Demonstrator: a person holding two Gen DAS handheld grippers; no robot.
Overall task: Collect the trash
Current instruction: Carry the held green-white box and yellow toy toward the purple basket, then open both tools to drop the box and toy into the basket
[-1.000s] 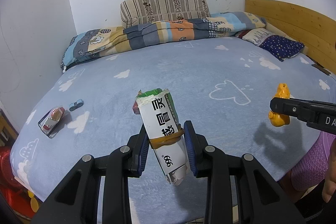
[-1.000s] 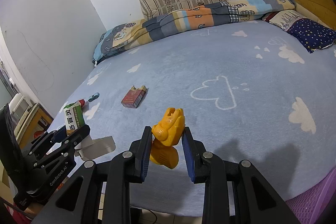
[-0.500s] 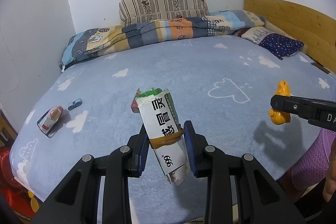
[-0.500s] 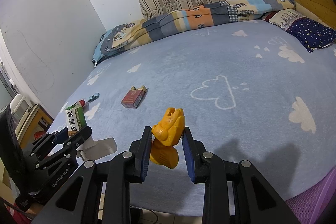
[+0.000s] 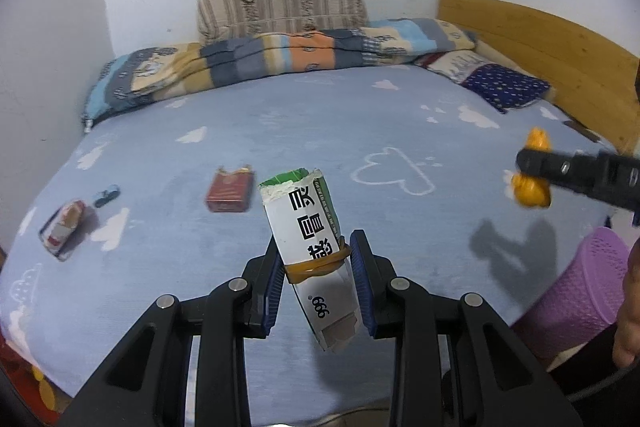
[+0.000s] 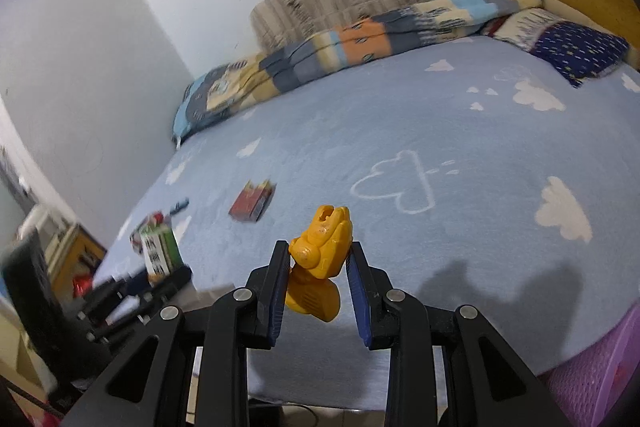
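Presently, near to far.
Left tongs [image 5: 318, 277]: closed partway onto a torn medicine box [image 5: 310, 239], pads pressing its sides near the rubber-banded middle; the box tilts up clear of the bed, likely lifted so it can be carried off as trash.
Right tongs [image 6: 318, 269]: clamped on a yellow plastic piece [image 6: 320, 259], gripped at its waist so both ends stick out; it hangs above the bed's near edge.
Purple basket [image 5: 576, 291]: beside the bed at lower right, close under the right hand's side; probably the bin, which would explain why both loads sit at this edge.
Bed [image 5: 360, 131]: blue sheet with white clouds, carrying what is left.
Red cigarette pack [image 5: 229, 189]: lying flat, torn open at the top, just beyond the held box; likely the next pick.
Small blue item [image 5: 107, 195] and a wrapped packet [image 5: 64, 229]: near the bed's left edge, well apart from both tongs.
Folded quilt [image 5: 280, 61]: against the far wall, bedding rather than trash.
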